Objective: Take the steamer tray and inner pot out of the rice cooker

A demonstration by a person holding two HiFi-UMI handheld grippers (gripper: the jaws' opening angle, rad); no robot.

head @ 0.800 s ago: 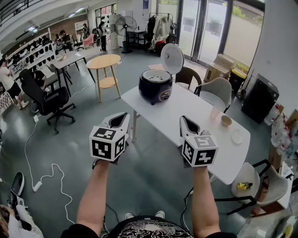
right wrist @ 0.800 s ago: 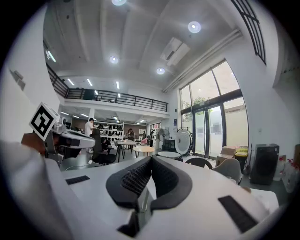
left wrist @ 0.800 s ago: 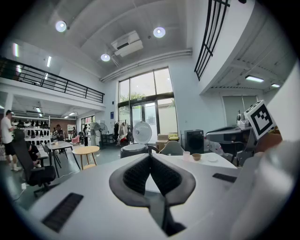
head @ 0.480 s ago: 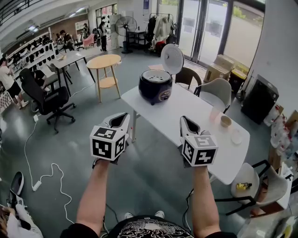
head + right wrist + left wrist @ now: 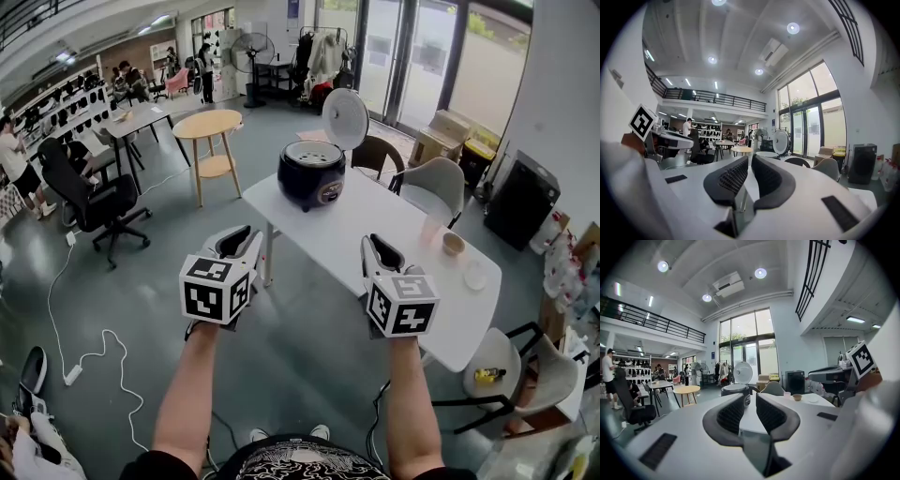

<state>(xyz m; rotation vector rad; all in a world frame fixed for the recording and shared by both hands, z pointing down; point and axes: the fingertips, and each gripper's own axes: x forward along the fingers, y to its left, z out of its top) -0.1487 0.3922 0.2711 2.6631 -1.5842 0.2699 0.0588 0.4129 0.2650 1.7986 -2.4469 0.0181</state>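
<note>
A dark rice cooker stands at the far left end of the white table, its white lid raised. A pale perforated steamer tray shows in its mouth; the inner pot is hidden. Both grippers hang over the floor, short of the table and far from the cooker. My left gripper has its jaws drawn almost together with nothing between them, as the left gripper view confirms. My right gripper is likewise nearly closed and empty. The cooker lies straight ahead of the left jaws.
A clear cup, a small bowl and a plate sit on the table's right half. Chairs line its far side. A round wooden table and an office chair stand left; a cable trails on the floor.
</note>
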